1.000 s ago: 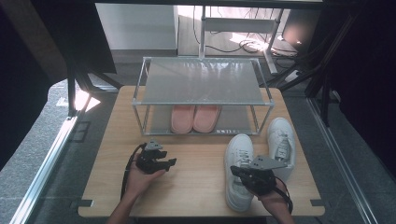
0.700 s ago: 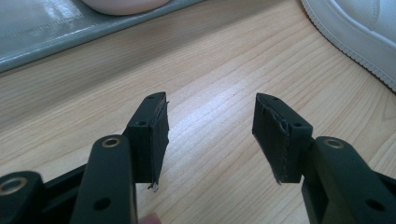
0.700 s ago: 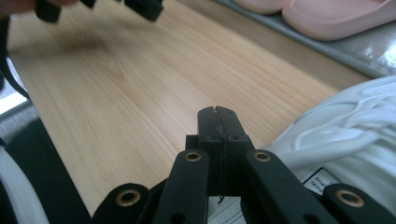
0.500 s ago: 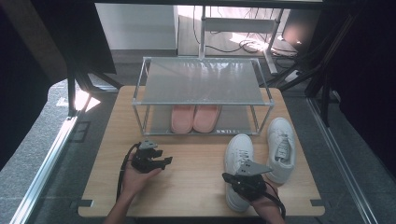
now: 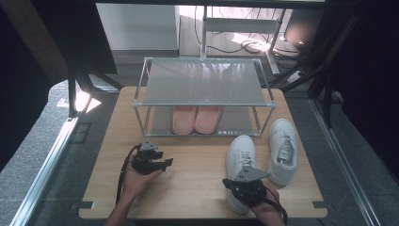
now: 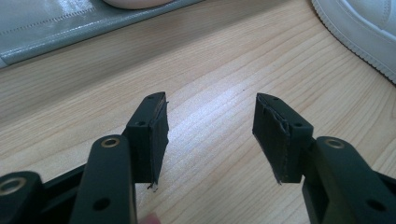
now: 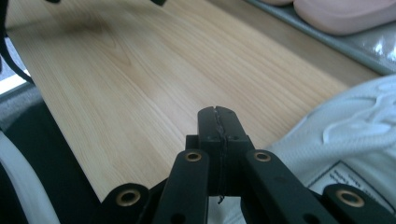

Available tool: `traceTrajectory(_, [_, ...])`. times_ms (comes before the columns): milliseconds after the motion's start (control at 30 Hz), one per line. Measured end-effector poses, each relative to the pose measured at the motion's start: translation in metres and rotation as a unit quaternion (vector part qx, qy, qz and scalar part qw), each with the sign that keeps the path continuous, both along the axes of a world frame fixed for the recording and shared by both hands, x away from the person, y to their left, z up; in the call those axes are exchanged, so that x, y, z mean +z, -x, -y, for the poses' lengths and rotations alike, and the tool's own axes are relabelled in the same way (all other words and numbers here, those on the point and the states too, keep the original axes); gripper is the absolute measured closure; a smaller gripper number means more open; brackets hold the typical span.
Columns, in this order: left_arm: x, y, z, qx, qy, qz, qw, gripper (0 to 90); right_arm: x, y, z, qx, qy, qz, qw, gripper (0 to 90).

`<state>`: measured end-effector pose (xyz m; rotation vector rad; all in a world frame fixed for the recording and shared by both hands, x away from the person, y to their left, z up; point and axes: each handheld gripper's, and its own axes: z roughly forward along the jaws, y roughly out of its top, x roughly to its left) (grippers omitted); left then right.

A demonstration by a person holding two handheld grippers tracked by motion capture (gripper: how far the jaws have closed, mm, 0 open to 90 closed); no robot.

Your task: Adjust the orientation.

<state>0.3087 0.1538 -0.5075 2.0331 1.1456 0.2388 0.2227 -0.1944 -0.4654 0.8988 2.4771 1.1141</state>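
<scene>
White lace-up sneaker (image 5: 241, 162) near the desk's (image 5: 197, 181) front edge is now overhung at its heel by the right tool (image 5: 246, 187), drawn back, jaws shut and empty; the left tool (image 5: 162, 163) is held open.

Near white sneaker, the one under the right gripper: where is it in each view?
High view: near white sneaker lower right, its heel under the right gripper.
Left gripper view: sole edge, top right corner.
Right gripper view: right side, beside the shut jaws.
Shared landmark: pink slippers on the rack's lower shelf.
</scene>
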Motion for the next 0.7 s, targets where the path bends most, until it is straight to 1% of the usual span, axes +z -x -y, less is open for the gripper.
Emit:
traceTrajectory(67, [0.000, 0.000, 0.000, 0.000, -0.001, -0.001, 1.0000, 46.1, -0.003, 0.000, 0.002, -0.004, 0.007, -0.001, 1.0000, 90.0])
traceTrajectory(100, [-0.001, 0.000, 0.000, 0.001, 0.000, -0.002, 1.0000, 46.1, -0.004, 0.000, 0.003, -0.005, 0.002, -0.006, 1.0000, 90.0])
traceTrajectory(267, [-0.001, 0.000, 0.001, 0.000, -0.001, -0.003, 1.0000, 46.0, -0.003, 0.000, 0.004, -0.006, 0.006, -0.004, 1.0000, 90.0])
traceTrajectory(533, [-0.001, 0.000, 0.000, 0.000, 0.001, -0.004, 1.0000, 46.0, -0.003, 0.002, 0.009, -0.010, 0.001, -0.008, 0.9999, 90.0])
traceTrajectory(700, [-0.001, 0.000, 0.000, -0.001, 0.000, -0.003, 1.0000, 45.9, -0.003, 0.003, 0.011, -0.010, 0.004, -0.008, 0.9999, 90.0])
